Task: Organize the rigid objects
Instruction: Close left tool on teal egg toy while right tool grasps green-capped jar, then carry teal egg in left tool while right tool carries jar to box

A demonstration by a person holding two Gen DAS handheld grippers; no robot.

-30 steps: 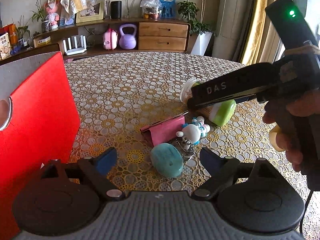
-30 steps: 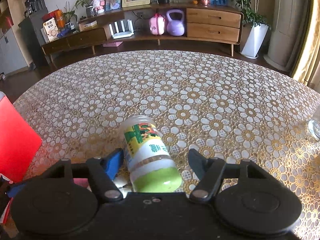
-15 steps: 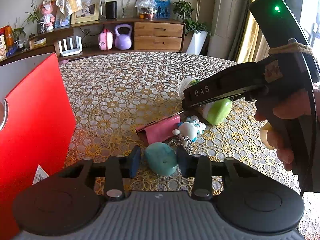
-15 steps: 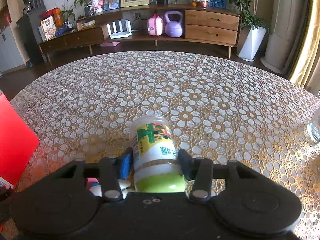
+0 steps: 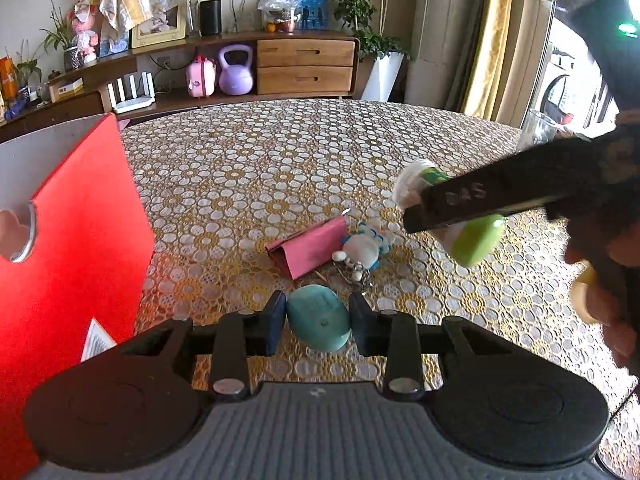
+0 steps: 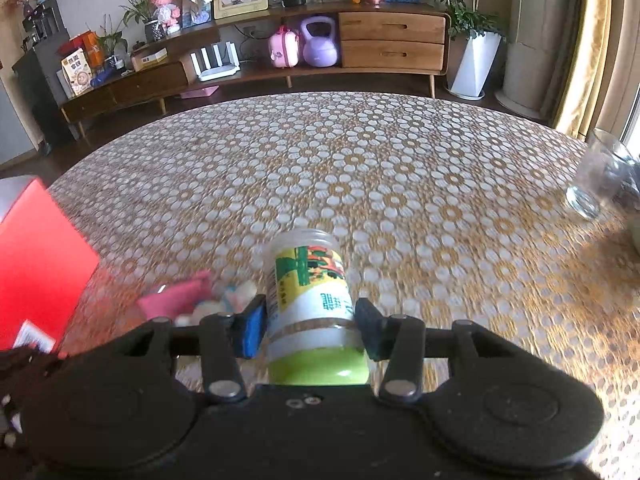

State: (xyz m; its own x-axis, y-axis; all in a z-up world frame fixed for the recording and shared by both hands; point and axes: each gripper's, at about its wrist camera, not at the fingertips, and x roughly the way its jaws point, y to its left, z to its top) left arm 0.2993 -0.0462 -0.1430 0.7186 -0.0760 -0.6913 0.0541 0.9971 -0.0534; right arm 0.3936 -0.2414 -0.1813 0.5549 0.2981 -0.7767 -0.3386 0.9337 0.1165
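A teal oval object [image 5: 318, 318] rests on the patterned tablecloth, and my left gripper [image 5: 318, 318] is shut on it, both pads pressed against its sides. Just beyond it lie a pink folded case [image 5: 308, 246] and a small white-and-blue figure keychain [image 5: 366, 248]. My right gripper [image 6: 310, 326] is shut on a white bottle with a green cap and a green-yellow label [image 6: 314, 300]. In the left wrist view that bottle [image 5: 476, 236] hangs tilted above the cloth at the right, under the right gripper's black body. The pink case [image 6: 176, 296] shows blurred at the right view's lower left.
A red box [image 5: 68, 260] stands tall at the left, close to the left gripper; it is also at the left edge as the red box [image 6: 36, 264] in the right wrist view. A clear glass [image 6: 596, 184] stands at the table's right edge. A wooden sideboard lines the far wall.
Both grippers went from open to shut, the left on the teal object, the right on the bottle. The right gripper then carried the bottle up and to the right, off the cloth.
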